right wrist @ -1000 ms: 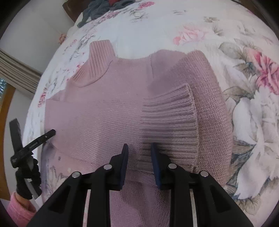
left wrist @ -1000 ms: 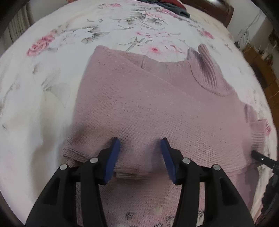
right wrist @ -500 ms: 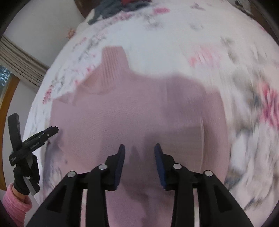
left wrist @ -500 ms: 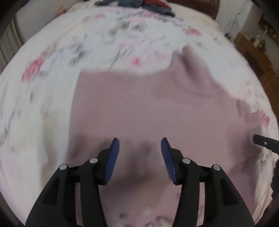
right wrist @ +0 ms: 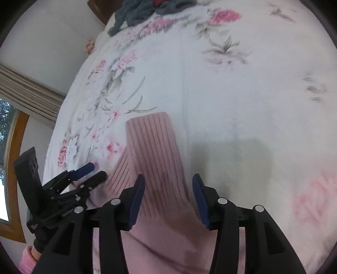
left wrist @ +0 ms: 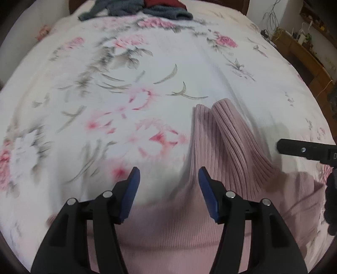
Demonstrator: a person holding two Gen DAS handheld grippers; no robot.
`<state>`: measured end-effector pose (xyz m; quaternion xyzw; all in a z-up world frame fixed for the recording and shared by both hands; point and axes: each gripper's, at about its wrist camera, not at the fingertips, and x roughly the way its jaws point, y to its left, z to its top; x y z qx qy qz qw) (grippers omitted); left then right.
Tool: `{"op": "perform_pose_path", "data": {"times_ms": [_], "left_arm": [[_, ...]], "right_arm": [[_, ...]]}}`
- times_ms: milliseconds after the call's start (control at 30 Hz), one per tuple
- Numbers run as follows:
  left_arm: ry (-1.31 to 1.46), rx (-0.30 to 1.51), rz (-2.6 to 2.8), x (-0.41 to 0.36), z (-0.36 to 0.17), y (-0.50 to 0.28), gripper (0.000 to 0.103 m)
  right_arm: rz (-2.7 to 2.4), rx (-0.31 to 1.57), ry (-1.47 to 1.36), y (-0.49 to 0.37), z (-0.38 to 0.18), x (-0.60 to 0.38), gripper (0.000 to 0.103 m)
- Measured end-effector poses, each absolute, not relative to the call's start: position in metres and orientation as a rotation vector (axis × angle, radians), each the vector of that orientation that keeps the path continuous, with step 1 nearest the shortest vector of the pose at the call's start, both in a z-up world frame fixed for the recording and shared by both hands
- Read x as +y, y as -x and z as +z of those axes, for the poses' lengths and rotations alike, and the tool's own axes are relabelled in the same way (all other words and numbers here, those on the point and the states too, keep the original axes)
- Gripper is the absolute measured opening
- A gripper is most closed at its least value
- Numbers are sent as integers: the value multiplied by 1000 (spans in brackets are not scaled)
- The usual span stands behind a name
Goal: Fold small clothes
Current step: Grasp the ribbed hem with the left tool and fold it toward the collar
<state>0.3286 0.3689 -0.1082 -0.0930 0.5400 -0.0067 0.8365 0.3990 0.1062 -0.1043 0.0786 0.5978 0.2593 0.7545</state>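
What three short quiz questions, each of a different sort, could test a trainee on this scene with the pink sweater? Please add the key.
1. True or false: the left gripper is shut on the pink sweater.
2. What lies between the right gripper fingers? A. a sock B. the ribbed collar C. a towel
3. Fill in: at the far edge of the floral bedspread lies a pile of ___ clothes.

Key: 1 false, both grippers are open; 2 B; 3 grey and red.

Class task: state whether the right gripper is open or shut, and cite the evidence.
Open. The right gripper shows its two blue pads spread wide apart, empty, with the pink sweater's ribbed collar lying beneath the gap.
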Motion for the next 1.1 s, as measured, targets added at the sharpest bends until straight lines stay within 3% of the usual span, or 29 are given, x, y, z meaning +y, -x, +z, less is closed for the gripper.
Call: {"op": "perform_pose_path", "data": {"times_ms": [133,233,267,300,333,367,467,800,1100], "left_arm": [[228,1139,-64,364,-122,-346,57],[245,1130,-88,356,-128,-356,52],[252,1131,-96,354,-129,-358,40],[252,1138,-103,349,-132,-359,34],[242,1145,-101,346,-134,-359,20],[241,1143,-110,343,-134,-358,8],[287,1081,-137,343,-119,-347,7],[297,859,-285,345,-54,-254,6],[291,917,-337,358,-73,-169,8]], "right_arm": [[577,1319,-186,-416,-125,118,50],[582,1329,-196,-425,-136,122,50],[591,1329,-202,-426,-138,122,46],[600,1326,-203,-425,-139,122,29],[609,1327,-207,-425,-139,122,16],[607,1316,-204,-423,-136,120,14],[631,1265,-224,-415,-121,112,8],[831,1093,-125,-331,-41,91,7],[894,1150,-28,-246,-60,64,6]]}}
